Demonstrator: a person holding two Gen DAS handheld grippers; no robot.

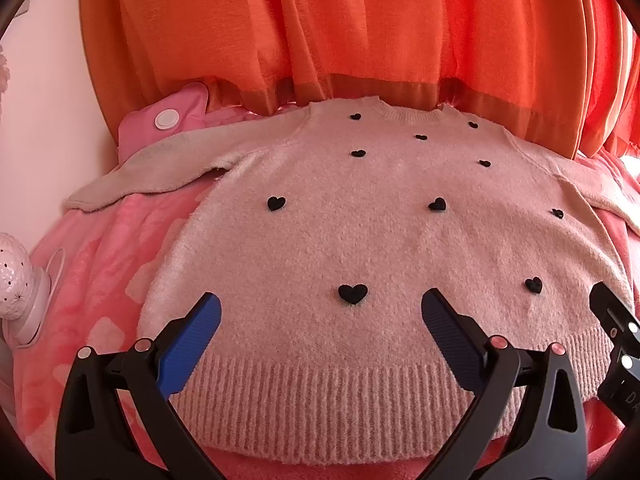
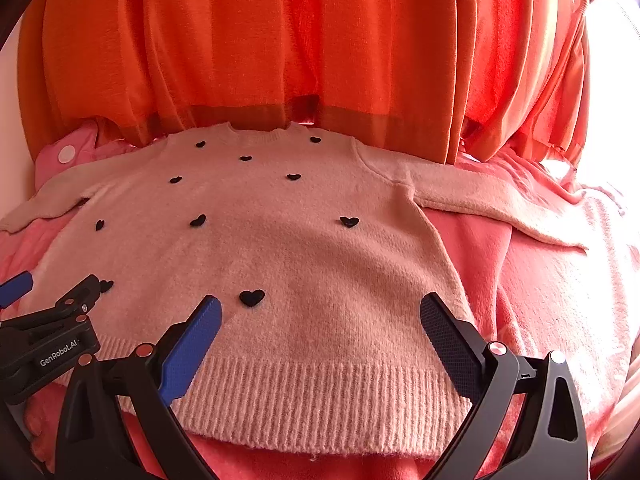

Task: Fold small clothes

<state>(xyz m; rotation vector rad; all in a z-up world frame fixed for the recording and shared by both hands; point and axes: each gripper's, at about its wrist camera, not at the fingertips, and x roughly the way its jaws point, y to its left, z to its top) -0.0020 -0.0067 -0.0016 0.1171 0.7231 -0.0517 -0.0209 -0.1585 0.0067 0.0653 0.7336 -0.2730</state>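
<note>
Pink sweater (image 1: 360,240) flat; right sleeve cut off (left view); both grippers' jaws wide, empty.

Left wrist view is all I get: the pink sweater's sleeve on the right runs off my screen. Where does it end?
Observer: The sweater has that sleeve lying flat and stretched out over the pink blanket, cuff free.
Operator: I only see a black corner of the other tool. Is it gripping anything?
Observer: No. The right gripper is open above the ribbed hem, holding nothing.
Operator: What lies past the sleeve?
Observer: Bright light beyond the orange curtain, at the far right; too washed out to see more.
</note>
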